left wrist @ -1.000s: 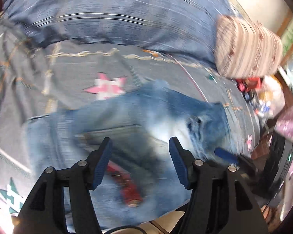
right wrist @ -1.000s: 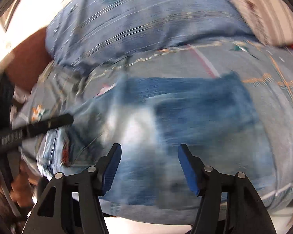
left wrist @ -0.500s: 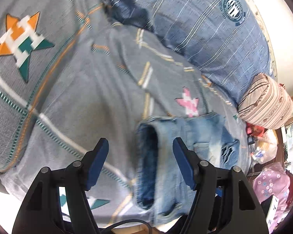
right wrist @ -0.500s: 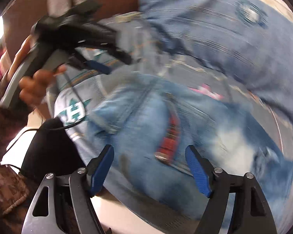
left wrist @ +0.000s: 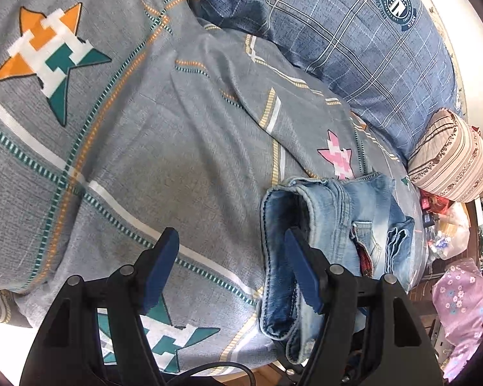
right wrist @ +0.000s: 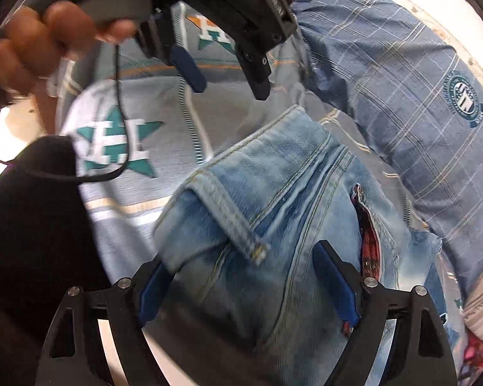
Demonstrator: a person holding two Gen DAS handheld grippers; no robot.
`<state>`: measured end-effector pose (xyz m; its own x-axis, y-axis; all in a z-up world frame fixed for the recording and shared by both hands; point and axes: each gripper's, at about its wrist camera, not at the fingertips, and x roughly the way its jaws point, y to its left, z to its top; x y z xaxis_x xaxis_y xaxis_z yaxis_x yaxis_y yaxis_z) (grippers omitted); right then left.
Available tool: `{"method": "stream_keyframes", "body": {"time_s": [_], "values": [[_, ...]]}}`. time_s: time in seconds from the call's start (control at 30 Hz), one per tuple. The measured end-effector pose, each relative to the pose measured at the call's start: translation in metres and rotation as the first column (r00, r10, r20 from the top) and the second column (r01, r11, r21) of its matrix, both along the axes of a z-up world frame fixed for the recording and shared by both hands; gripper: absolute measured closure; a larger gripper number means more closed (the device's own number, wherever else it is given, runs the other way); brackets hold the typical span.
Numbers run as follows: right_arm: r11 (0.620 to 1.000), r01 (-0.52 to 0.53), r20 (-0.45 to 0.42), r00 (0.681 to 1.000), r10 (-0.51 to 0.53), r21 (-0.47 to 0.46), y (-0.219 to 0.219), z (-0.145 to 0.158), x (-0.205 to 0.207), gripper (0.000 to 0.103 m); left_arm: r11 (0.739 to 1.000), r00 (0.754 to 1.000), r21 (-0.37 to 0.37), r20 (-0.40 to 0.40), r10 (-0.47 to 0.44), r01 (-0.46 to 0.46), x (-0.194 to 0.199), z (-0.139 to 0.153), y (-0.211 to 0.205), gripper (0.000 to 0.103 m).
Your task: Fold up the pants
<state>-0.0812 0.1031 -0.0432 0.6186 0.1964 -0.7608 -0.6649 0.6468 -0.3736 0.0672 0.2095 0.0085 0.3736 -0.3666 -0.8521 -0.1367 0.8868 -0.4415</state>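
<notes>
My left claw (left wrist: 232,273) hangs with its blue pads (left wrist: 159,267) well apart, holding nothing: the left pad is over bare bedspread, the right pad sits over the open cuff end of the faded light-blue denim pants (left wrist: 335,225). Can't tell if that pad touches the denim. The pants lie folded into a thick bundle on the grey bedspread with star patterns and striped lines (left wrist: 145,148), close to the bed's near edge; the cuff openings face left in the left wrist view, stacked hems showing. A red plaid lining (left wrist: 365,259) peeks out of a slit on top. Left of the bundle the bedspread is open cloth, lots of room to move; a pink star print (left wrist: 338,157) sits just behind the pants. Further back lies a blue plaid pillow with a round crest (left wrist: 370,48), and to its right a brown-and-cream striped bolster (left wrist: 454,164) near the far corner. Beyond the bed's right edge there's clutter, bags and a pink floral cloth (left wrist: 460,302), too small to sort out. My right claw (right wrist: 248,286) is over the same bundle from the near edge, jaws opening wide; denim fills the gap between them, the left pad partly tucked behind a folded hem, the right pad beside the red lining, no clamping that I can see. In the right wrist view the left claw shows at top, gripped by a hand (right wrist: 48,38), with a black cable (right wrist: 119,122) drooping from it over the bedspread.
</notes>
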Motion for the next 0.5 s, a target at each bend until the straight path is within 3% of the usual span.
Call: {"method": "stream_keyframes", "body": {"time_s": [0.07,0.13,0.23,0.27,0.37,0.43,0.5], "values": [[0.999,0.024,-0.007,1.0,-0.024,0.022,0.0,-0.001,0.006,0.017,1.0,1.0,-0.005,0.0,-0.011,0.011,-0.001,-0.001,-0.001,0.035],[0.998,0.036,-0.004,0.999,-0.036,0.048,-0.005,0.003,0.009,0.027,0.999,1.0,-0.008,0.002,-0.031,0.031,-0.001,0.0,-0.003,0.035],[0.988,0.061,-0.04,0.998,-0.056,0.139,-0.021,0.019,0.012,0.064,0.999,0.999,-0.017,0.004,-0.047,0.047,0.001,0.0,-0.006,0.035],[0.982,0.071,-0.051,0.997,-0.063,0.176,-0.028,0.027,0.014,0.072,0.998,0.998,-0.038,0.003,-0.059,0.059,0.002,0.001,-0.008,0.035],[0.968,0.095,-0.038,0.995,-0.089,0.232,-0.041,0.043,0.014,0.073,0.987,0.995,-0.128,0.001,-0.099,0.099,0.007,0.001,-0.015,0.033],[0.957,0.113,-0.047,0.993,-0.105,0.267,-0.05,0.051,0.014,0.073,0.967,0.99,-0.219,-0.006,-0.138,0.133,0.011,-0.003,-0.022,0.023],[0.949,0.127,-0.054,0.992,-0.116,0.29,-0.056,0.055,0.014,0.073,0.943,0.987,-0.303,-0.034,-0.156,0.139,0.016,-0.012,-0.028,0.022]]}}
